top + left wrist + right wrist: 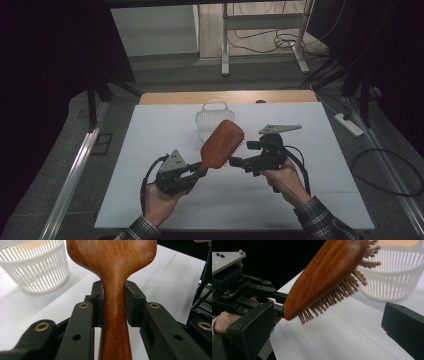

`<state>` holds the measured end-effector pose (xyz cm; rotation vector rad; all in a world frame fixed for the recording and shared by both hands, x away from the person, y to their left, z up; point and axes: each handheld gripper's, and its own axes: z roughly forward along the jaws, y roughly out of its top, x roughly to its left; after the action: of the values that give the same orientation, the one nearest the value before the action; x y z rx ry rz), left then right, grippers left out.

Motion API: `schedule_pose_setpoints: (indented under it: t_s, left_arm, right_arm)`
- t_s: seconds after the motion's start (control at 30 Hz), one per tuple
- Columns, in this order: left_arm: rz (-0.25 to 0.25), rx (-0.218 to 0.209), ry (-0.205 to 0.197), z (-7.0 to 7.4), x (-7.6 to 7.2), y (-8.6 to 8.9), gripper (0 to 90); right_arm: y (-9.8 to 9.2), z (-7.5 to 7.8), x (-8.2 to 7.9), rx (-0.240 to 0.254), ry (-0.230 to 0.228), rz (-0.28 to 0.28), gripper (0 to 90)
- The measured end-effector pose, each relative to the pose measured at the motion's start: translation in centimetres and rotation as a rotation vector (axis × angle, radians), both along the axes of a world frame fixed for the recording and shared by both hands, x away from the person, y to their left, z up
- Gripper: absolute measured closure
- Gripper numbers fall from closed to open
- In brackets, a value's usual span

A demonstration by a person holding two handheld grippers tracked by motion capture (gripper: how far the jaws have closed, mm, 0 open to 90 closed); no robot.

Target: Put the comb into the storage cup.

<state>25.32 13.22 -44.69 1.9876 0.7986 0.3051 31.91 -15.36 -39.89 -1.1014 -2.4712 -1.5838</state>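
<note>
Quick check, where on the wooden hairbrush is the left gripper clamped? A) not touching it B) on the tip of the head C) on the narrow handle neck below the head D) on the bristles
C: in the left gripper view the left gripper has a pad pressed on either side of the wooden hairbrush at its narrow handle neck, with the wide head rising above the jaws.

Dim room; grey floor (60, 150); metal table legs (225, 45); cables (280, 42) behind.
</note>
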Motion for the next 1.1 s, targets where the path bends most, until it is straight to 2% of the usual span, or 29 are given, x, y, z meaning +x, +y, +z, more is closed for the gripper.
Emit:
schedule_pose_setpoints:
  t_s: [0.2, 0.3, 0.37, 0.73, 1.03, 1.1]
  left_arm:
    - [0.003, -0.006, -0.002, 0.0, 0.0, -0.1, 71.7]
    - [0.003, -0.005, -0.005, -0.1, 0.0, -0.3, 71.7]
    - [0.002, 0.0, -0.008, -0.1, -0.1, -0.5, 71.7]
    - [-0.005, 0.003, -0.015, -0.3, -0.3, -1.4, 71.7]
    - [-0.004, -0.007, -0.021, -0.4, -0.4, -1.9, 71.7]
    - [-0.003, -0.008, -0.024, -0.4, -0.5, -1.9, 71.7]
  right_arm:
    - [0.9, 0.0, 0.5, 0.019, 0.023, 0.005, 0.0]
    - [1.2, 0.1, 0.9, 0.052, 0.048, 0.006, 0.0]
    - [1.3, 0.1, 1.0, 0.055, 0.048, 0.002, 0.0]
    - [2.0, -0.4, 1.8, 0.104, 0.109, 0.0, 0.0]
    - [2.3, -0.9, 2.2, 0.109, 0.13, -0.026, 0.0]
    - [2.4, -1.1, 2.2, 0.105, 0.134, -0.026, 3.2]
